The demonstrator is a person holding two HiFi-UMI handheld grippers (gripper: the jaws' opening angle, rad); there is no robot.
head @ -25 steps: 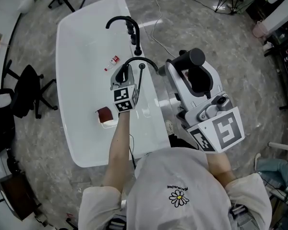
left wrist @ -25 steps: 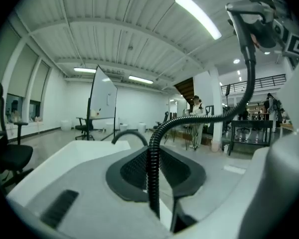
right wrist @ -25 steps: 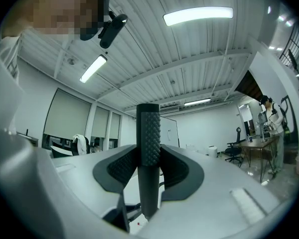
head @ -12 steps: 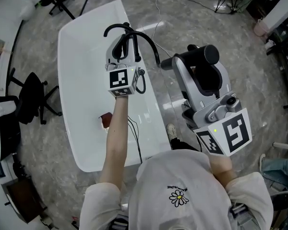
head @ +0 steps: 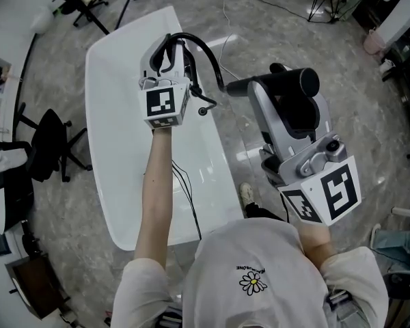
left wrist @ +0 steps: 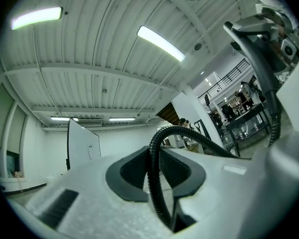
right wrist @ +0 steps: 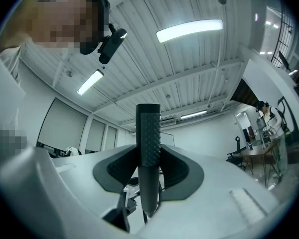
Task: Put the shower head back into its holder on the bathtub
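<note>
1. Gripping a black ribbed shower hose (left wrist: 156, 148), the left claw (left wrist: 157, 169) has its jaws closed on it. The hose rises between the pads and arcs off to the right.
2. The right claw (right wrist: 148, 169) clamps a black knurled cylindrical shower head handle (right wrist: 148, 128), which stands upright between its jaws.
3. From the head view, the left claw is over the white oval bathtub (head: 116, 156). The handle is beside the tub's right rim, above the grey marbled floor (head: 273, 19), and the hose joins the two.
</note>
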